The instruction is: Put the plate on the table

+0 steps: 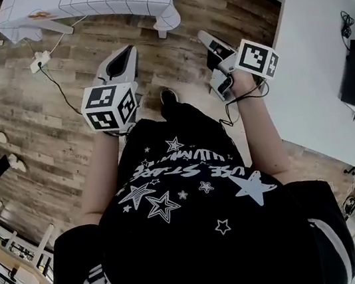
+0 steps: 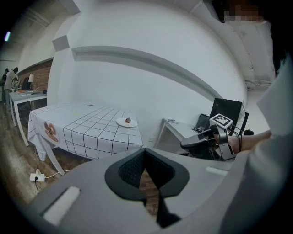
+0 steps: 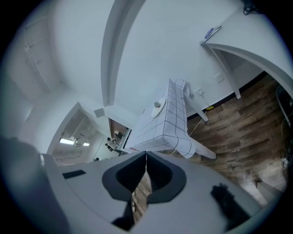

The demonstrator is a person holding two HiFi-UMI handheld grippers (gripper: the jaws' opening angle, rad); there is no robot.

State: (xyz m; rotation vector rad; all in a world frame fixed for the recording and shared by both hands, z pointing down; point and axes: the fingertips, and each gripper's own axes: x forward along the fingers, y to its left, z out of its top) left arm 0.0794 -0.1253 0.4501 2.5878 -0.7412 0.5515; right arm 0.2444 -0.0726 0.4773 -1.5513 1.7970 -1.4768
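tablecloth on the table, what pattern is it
White tablecloth with thin black grid lines; best in left gripper view.

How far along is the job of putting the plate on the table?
Done, it seems: the plate already rests on the checked table, with a small item on it. In hand: nothing. The left tongs and the right tongs are both shut and empty, held apart from the table. Left to do: nothing that I can see.
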